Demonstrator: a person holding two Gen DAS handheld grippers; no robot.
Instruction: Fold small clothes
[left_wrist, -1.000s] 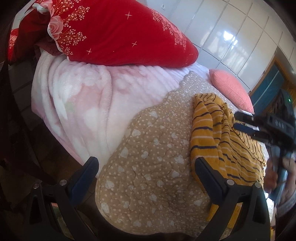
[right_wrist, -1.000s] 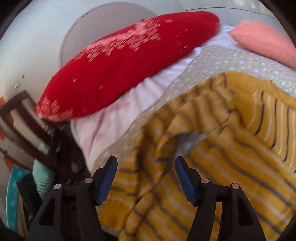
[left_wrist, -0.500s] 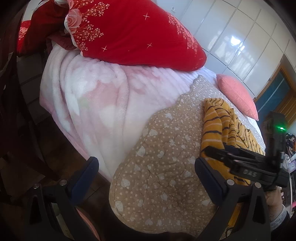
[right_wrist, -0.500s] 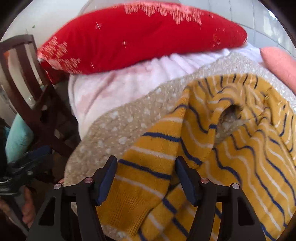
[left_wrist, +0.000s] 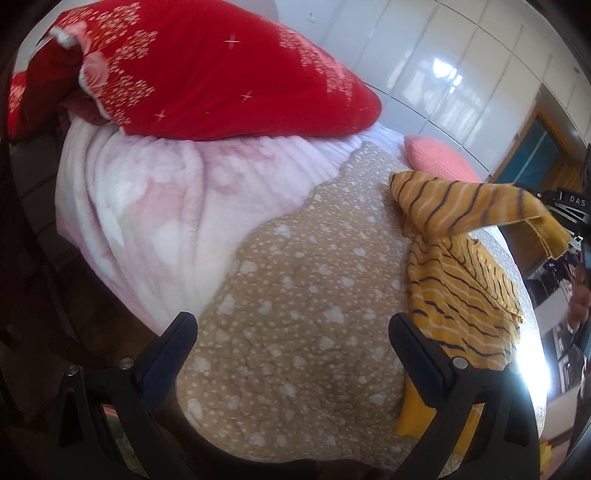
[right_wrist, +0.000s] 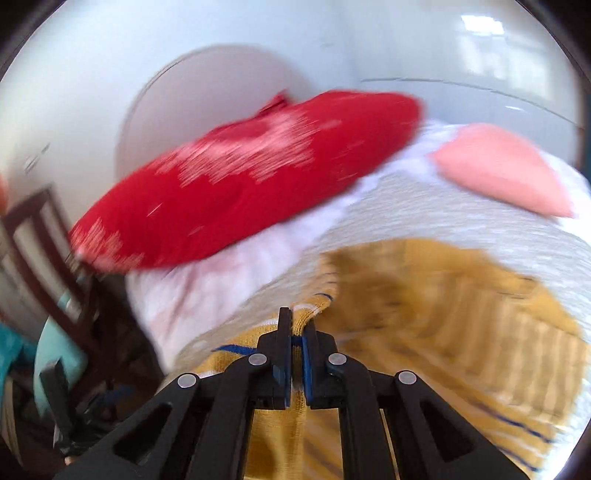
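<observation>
A small yellow sweater with dark blue stripes (left_wrist: 461, 291) lies on the tan dotted quilt (left_wrist: 303, 314) on the bed. My right gripper (right_wrist: 296, 332) is shut on the sweater's edge (right_wrist: 310, 314) and holds that part lifted. In the left wrist view the lifted part (left_wrist: 480, 206) stretches up to the right gripper (left_wrist: 565, 210) at the right edge. My left gripper (left_wrist: 291, 332) is open and empty, above the quilt's near edge, left of the sweater.
A big red pillow (left_wrist: 229, 74) lies on the pink fleece blanket (left_wrist: 147, 192) at the head of the bed. A small pink cushion (left_wrist: 439, 158) sits beyond the sweater. A dark wooden chair (right_wrist: 48, 258) stands left of the bed. White tiled wall behind.
My right gripper has closed on the sweater's edge and lifted it up and to the right. The right view is blurred from motion. My left gripper stays open.
</observation>
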